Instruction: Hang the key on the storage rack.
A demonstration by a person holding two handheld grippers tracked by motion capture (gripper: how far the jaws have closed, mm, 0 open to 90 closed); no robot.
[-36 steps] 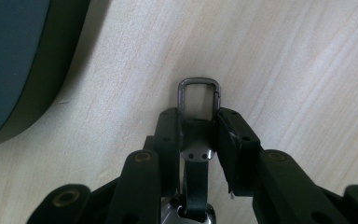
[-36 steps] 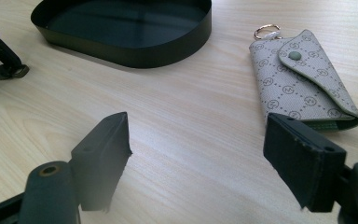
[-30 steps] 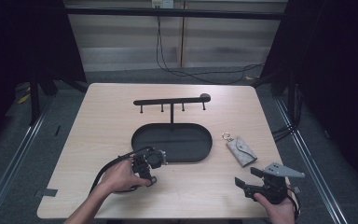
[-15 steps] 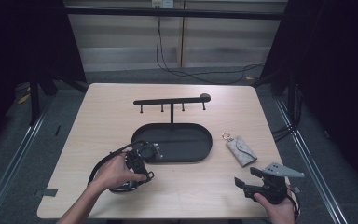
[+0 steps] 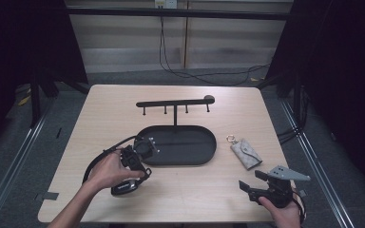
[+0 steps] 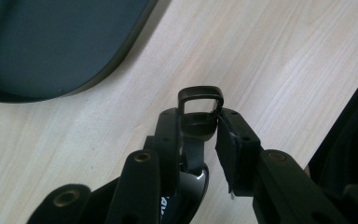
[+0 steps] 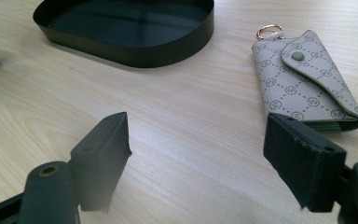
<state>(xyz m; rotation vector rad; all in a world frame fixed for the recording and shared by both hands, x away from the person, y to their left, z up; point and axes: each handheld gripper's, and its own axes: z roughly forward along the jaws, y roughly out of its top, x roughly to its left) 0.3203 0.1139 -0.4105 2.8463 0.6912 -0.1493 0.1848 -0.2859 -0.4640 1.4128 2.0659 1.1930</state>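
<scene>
Left gripper view: left gripper jaws pinch a black strap loop just above the table, near the dark oval tray. Thin hold, loop could slip out. Right gripper spread wide, idle beside the key pouch.

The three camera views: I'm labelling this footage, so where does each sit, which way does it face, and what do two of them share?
High view: above the person's side, looking forward and down on the light wooden table; forearms, hands, left gripper, right gripper.
Left gripper view: rides the left gripper, facing down at the tabletop; jaws closed on a dark metal loop.
Right gripper view: low, along the open right gripper.
Shared: black oval tray, grey patterned key pouch.
</scene>
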